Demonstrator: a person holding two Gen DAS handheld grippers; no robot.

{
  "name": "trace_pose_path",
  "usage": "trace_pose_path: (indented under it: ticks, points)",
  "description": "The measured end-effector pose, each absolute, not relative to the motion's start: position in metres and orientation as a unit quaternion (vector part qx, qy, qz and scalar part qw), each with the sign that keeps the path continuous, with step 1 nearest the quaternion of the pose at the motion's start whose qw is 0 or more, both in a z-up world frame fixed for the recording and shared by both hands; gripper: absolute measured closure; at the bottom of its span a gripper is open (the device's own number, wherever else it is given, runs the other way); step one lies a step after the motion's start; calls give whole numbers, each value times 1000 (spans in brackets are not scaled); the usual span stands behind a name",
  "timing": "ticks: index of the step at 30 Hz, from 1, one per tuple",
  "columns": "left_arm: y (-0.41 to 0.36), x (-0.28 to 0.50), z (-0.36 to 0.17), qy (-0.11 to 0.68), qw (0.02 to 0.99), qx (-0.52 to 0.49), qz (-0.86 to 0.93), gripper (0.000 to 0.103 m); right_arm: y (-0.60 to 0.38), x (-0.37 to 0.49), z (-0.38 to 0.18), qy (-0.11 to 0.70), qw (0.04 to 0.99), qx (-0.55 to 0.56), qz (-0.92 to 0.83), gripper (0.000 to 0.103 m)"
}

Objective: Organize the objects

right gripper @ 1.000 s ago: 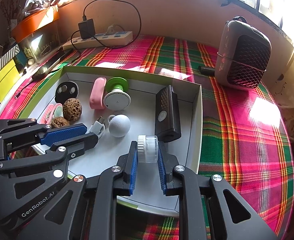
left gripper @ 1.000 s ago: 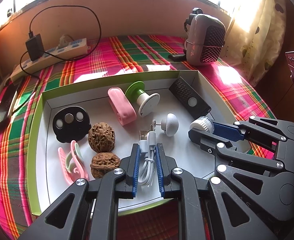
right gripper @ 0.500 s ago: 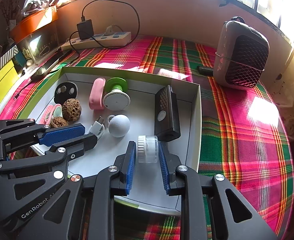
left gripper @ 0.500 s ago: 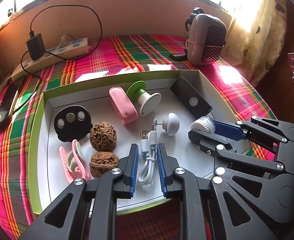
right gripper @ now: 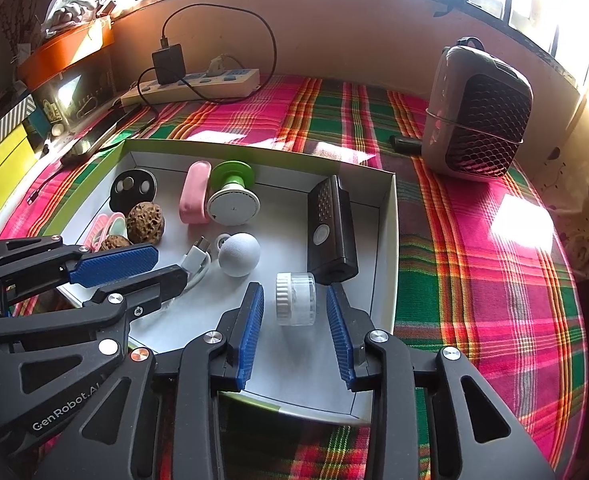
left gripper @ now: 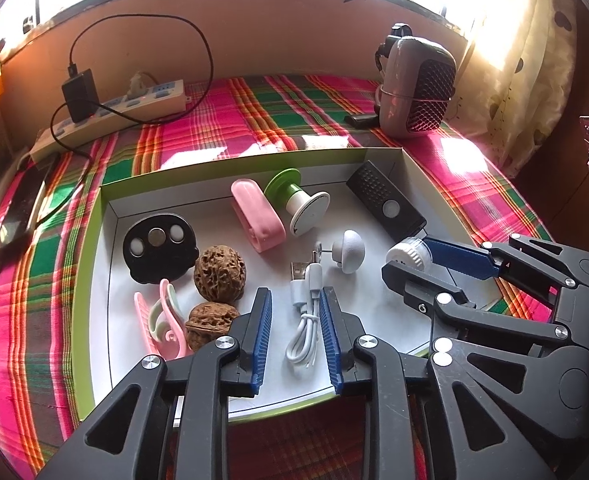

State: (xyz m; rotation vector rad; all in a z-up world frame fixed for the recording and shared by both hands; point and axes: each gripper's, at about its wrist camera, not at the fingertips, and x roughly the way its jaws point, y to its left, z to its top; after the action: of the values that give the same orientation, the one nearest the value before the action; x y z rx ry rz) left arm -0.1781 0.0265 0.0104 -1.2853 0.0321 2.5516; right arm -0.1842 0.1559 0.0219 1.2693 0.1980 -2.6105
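**Two grippers released over a shallow sorting box**

A white box with a green rim (left gripper: 106, 208) lies on a bench covered by a pink, green and red plaid cloth (right gripper: 474, 280). The left gripper (left gripper: 296, 300) hangs over the box's near edge; its blue-padded fingers (left gripper: 262, 332) have just been opening and now stand spread either side of a coiled white USB cable (left gripper: 306, 312), with a gap showing on each side. The right gripper (right gripper: 296, 300) stands near the box's near right corner; its fingers (right gripper: 250, 328) have likewise just been opening and flank, without touching, a small clear jar with a white ribbed lid (right gripper: 294, 300) lying on its side on the box floor. Also in the box: two walnuts (left gripper: 219, 268), a pink hair clip (left gripper: 160, 324), a black disc with three round insets (left gripper: 159, 248), a pink case (left gripper: 256, 216), a green-and-white spool (left gripper: 298, 204), a white ball-shaped piece (left gripper: 348, 250) and a black remote (right gripper: 330, 228) along the right wall. Beyond the far edge lie a power strip (left gripper: 126, 106) and a grey speaker (right gripper: 478, 116).
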Motion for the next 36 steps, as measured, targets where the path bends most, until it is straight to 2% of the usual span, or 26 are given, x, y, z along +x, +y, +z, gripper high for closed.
trace_pose_path:
  ticks: [36]
  points:
    - [-8,-99,38,3,50,-404,913,80,158,-119,50,39,88,399,-912,69]
